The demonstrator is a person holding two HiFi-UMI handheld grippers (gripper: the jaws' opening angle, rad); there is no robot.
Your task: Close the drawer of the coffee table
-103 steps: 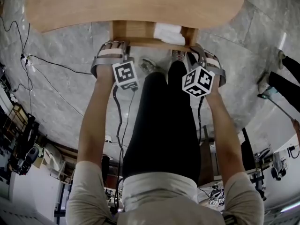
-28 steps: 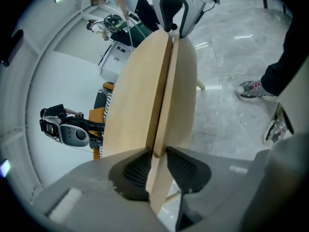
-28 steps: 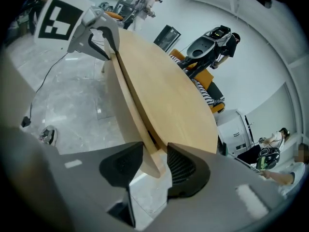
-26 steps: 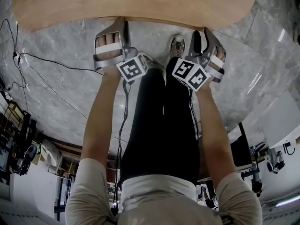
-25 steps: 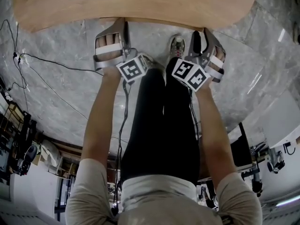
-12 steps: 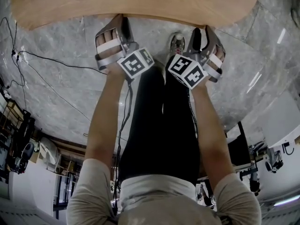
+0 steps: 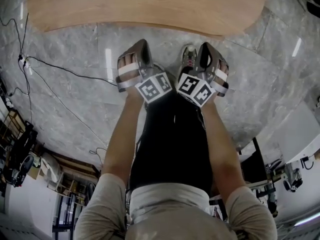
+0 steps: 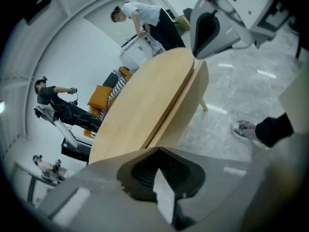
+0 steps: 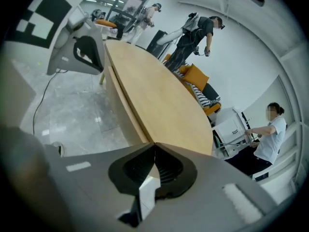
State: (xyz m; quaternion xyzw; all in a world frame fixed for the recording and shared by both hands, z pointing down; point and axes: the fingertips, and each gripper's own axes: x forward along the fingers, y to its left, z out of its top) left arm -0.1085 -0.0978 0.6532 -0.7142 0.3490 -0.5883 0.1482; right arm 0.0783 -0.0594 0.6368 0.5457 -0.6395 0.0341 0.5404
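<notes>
- Light wooden oval coffee table point(image 7: 150, 6), drawer tucked unseen under its near edge; open grey marble floor point(image 7: 75, 49) before it.
- Left gripper point(image 7: 142, 45), right gripper point(image 7: 205, 48): jaws just closed together, empty, clear of the table.

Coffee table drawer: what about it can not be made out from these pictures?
1. Drawer front, head view: hidden under the overhanging coffee table top, so whether it is fully shut cannot be told.
2. Drawer seam and handle, left gripper view: the table's side is too small and blurred to show them.
3. Table's far edge, head view: cut off by the picture's upper edge.
</notes>
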